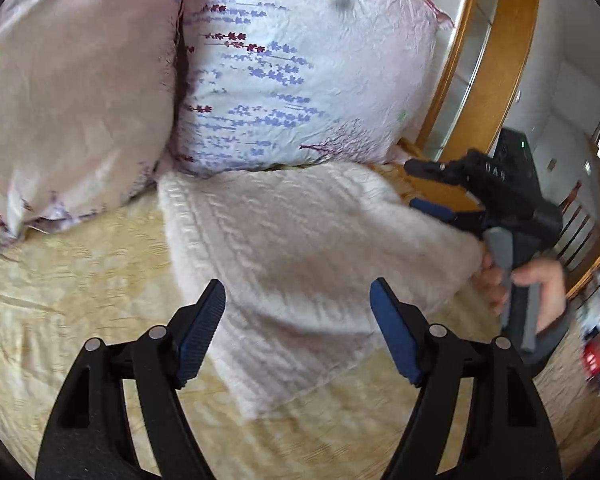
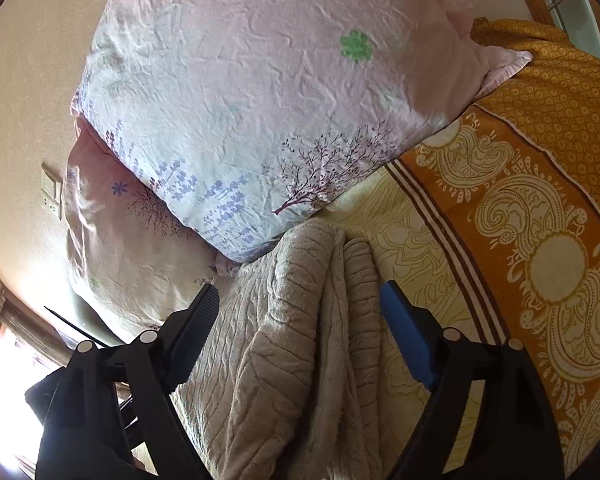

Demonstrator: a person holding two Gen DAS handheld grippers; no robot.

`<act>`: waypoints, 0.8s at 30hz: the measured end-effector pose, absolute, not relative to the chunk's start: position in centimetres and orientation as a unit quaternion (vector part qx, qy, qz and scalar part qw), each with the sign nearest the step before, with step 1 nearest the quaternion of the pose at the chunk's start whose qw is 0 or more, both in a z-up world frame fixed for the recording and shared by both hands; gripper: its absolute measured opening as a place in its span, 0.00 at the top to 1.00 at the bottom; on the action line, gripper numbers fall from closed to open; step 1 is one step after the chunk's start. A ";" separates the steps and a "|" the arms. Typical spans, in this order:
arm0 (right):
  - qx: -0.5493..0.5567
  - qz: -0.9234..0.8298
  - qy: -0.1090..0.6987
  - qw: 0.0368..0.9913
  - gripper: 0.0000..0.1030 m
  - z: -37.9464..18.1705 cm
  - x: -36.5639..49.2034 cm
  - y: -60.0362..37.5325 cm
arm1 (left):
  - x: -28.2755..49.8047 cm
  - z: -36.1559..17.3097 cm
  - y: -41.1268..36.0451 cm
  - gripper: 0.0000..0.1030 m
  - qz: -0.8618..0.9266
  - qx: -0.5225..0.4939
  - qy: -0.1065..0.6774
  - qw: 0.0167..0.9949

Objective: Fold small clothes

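Note:
A white knitted garment [image 1: 292, 256] lies folded on the bed, its far end against the pillows. In the right wrist view it shows as a beige ribbed bundle [image 2: 300, 340] between the fingers. My left gripper [image 1: 298, 320] is open and empty, just above the garment's near edge. My right gripper [image 2: 300, 312] is open, its jaws on either side of the garment's folded edge. In the left wrist view the right gripper [image 1: 428, 188] sits at the garment's right side, held by a hand [image 1: 540, 284].
Two pink floral pillows [image 1: 300, 64] [image 1: 68, 100] stand at the head of the bed. A yellow patterned sheet [image 1: 80, 280] covers the bed, with an orange paisley border [image 2: 540, 220]. A wooden frame [image 1: 500, 52] rises at the right.

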State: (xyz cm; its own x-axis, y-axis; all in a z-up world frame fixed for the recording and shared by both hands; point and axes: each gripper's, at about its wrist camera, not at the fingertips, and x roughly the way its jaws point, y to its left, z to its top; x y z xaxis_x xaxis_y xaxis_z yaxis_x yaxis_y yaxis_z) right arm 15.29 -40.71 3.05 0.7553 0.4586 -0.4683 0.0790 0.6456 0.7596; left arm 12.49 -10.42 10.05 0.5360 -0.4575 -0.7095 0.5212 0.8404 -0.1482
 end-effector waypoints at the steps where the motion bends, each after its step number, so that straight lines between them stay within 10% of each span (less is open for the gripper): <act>1: 0.398 0.115 0.337 0.845 0.21 3.0 15.4 -40.4 | 12.1 9.8 -10.1 0.28 -0.272 0.063 0.388 0.878; 6: 0.362 0.111 0.375 0.846 0.21 2.1 16.3 -38.8 | 10.4 7.8 -10.7 0.29 -0.251 0.165 0.383 0.874; 15: 0.310 0.107 0.375 0.867 0.73 2.4 16.3 -37.0 | 10.2 5.2 -11.7 0.52 -0.236 0.222 0.390 0.862; 24: 0.306 0.150 0.269 0.901 0.81 6.1 14.2 -36.8 | 10.3 6.2 -9.8 0.82 -0.221 0.184 0.388 0.876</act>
